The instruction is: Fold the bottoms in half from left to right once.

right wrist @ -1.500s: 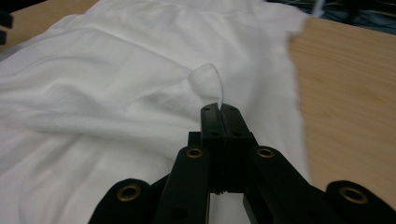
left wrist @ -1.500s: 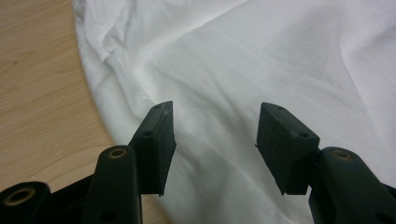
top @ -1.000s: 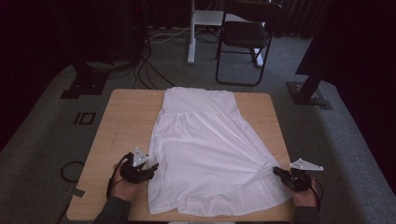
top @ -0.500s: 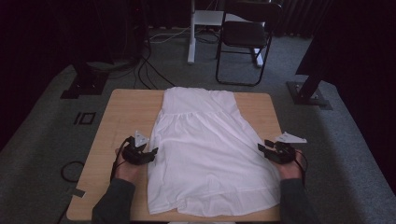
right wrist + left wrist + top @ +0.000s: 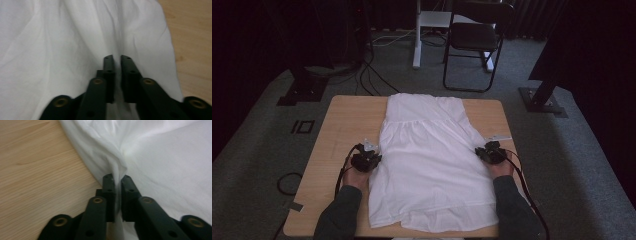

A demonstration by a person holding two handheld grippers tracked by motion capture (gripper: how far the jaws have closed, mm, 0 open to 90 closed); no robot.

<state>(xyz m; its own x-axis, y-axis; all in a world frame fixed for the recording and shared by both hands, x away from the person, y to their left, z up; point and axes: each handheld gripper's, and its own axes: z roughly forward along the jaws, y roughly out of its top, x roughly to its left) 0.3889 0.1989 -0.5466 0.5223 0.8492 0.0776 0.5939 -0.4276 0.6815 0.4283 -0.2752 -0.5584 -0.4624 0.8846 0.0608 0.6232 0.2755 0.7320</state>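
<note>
Left tool [image 5: 118, 181]: black two-jaw unit, jaws just drawn together and clenched on a pinched ridge of white fabric at the garment's left edge; cloth rises in a fold between the pads in the left gripper view. In the high view the left tool [image 5: 366, 161] sits at the garment's left side, about midway along its length, held by the person's left hand [image 5: 356, 176], dark sleeve entering from the bottom; black cable trailing in a loop beside it.

Right tool [image 5: 117, 61]: black two-jaw unit, jaws just drawn together, a narrow slot left between them with white fabric in the slot; grasping the garment's right edge. In the high view the right tool [image 5: 490, 152] sits at the garment's right side, roughly level with the left one, held by the right hand [image 5: 500, 169]; cable running back along the forearm.

White garment [image 5: 429, 160]: dress-like piece with a gathered seam across the upper part, lying flat and lengthwise on the table, narrow end far from the person, wide hem at the near edge. Light creases run from each grip point.

Table [image 5: 347, 120]: light wood grain, bare strips either side of the garment.

Surroundings: grey carpet floor [image 5: 257, 150]; black folding chair [image 5: 474, 42] well beyond the table; floor cables [image 5: 372, 75] at the far left.
</note>
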